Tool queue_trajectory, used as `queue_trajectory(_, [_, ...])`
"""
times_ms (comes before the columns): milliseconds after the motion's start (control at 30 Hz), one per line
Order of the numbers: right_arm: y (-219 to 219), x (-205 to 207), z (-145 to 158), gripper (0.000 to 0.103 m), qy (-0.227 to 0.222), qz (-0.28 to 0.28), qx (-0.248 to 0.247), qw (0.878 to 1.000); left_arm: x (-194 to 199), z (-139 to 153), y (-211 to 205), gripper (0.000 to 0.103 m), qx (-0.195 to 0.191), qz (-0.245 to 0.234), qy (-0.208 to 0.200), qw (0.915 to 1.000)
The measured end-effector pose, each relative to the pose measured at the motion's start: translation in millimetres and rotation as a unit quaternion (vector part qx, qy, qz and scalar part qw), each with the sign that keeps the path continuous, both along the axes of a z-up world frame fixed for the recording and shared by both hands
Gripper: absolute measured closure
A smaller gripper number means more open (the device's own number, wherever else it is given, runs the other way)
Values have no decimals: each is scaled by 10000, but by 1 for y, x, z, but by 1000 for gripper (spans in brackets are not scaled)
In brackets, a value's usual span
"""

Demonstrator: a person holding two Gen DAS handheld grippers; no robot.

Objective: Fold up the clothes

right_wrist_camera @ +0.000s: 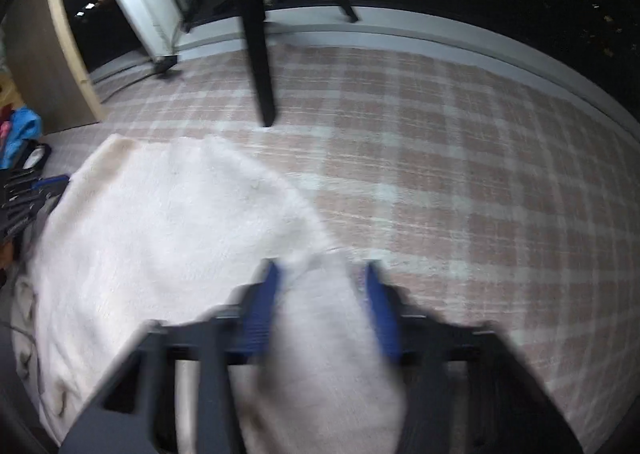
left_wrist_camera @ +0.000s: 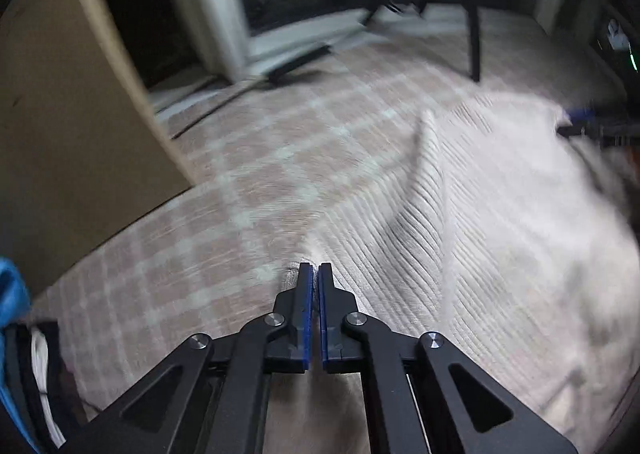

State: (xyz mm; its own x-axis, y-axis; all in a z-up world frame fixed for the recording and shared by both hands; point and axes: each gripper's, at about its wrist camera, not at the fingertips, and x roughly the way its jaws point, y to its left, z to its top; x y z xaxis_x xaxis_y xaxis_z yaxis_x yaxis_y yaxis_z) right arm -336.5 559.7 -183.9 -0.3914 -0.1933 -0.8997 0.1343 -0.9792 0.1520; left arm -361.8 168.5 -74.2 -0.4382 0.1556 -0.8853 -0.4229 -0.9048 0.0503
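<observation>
Left gripper pinches the near-left edge of the cream ribbed garment on the plaid carpet. Right gripper, blurred, straddles its near-right fold with jaws apart.

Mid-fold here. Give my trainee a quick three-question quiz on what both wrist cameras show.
1. True or false: the left gripper is shut on an edge of the cream ribbed garment.
2. What does the garment lie on? A) bare wooden boards B) a checked rug C) a tabletop
3. Fill in: in the right wrist view, a fold of the garment lies ___ the two fingers of the right gripper.
Key: 1 true; 2 B; 3 between.
</observation>
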Motion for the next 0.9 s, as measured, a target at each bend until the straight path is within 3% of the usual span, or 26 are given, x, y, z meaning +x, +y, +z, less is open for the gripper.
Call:
queue_trajectory(100, [-5,7,17,95,198,170,257,9993,0,36,-21,101,271,196,312,9990])
queue_trajectory(200, [0,8,36,96,522,53,517,9973,-10,48,-27,101,-52,303,612,9977])
queue_trajectory(300, [8,-6,40,96,760,-327,823,9932,-34,17,-17,101,-240,376,328,9985])
queue_trajectory(367, [9,-18,22,95,432,-470,915,9938,-44,-8,-9,101,-501,405,96,9979])
queue_trajectory(433, [10,-16,16,94,338,-457,979,9936,-42,-13,-12,97,-496,453,29,9977])
queue_trajectory(500, [11,-13,12,65,255,-450,1036,9933,-34,5,-24,97,-304,535,37,9981])
queue_trajectory(533, [15,-8,19,60,285,-492,1032,9930,-28,16,-31,95,-285,537,54,9981])
queue_trajectory(600, [31,11,43,59,415,-543,931,9933,-7,42,-48,94,-233,506,156,9983])
queue_trajectory(667, [47,37,63,57,396,-523,619,9959,27,57,-62,83,-227,386,136,9989])
queue_trajectory(700, [57,56,72,51,324,-540,451,9970,44,63,-69,71,-229,322,116,9991])
queue_trajectory(733, [63,75,76,47,278,-570,340,9974,61,70,-75,68,-231,259,97,9994])
queue_trajectory(767, [68,99,76,40,213,-607,290,9975,83,68,-81,68,-239,249,-10,9994])
queue_trajectory(900, [75,190,50,39,-362,-959,240,9944,171,45,-102,68,-130,429,-635,9970])
